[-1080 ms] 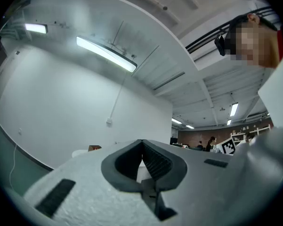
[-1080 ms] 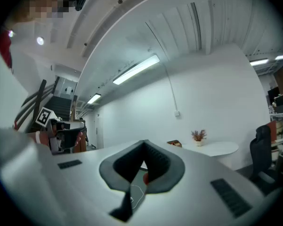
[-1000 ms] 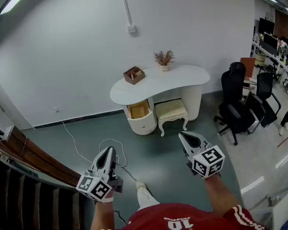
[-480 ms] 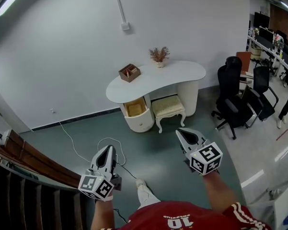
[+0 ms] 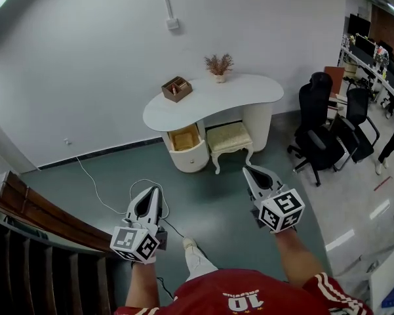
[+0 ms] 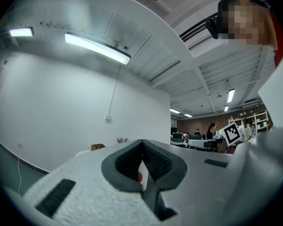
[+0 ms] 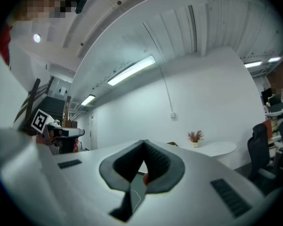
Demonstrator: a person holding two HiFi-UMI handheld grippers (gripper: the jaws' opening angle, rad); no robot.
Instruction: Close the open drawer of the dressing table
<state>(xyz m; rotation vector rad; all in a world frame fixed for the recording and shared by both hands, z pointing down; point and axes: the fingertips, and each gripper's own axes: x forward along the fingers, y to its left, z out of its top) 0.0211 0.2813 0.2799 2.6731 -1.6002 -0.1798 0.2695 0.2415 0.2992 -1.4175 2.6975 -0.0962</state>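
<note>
The white dressing table stands against the far wall, a few steps ahead of me. Its top drawer on the left pedestal is pulled out, showing a yellowish inside. My left gripper is at the lower left, shut and empty, pointing toward the table. My right gripper is at the lower right, also shut with nothing in it. Both are well short of the drawer. The left gripper view shows that gripper with its tips meeting. In the right gripper view, the right gripper is closed, with the table far off.
A cushioned stool sits under the table beside the drawer. A wooden box and a dried plant stand on the tabletop. Black office chairs are to the right. A white cable lies on the floor. A wooden stair rail runs along the left.
Both grippers have drifted slightly forward, still shut. The head view has shifted, so the table and drawer sit a little higher and further left in it.
</note>
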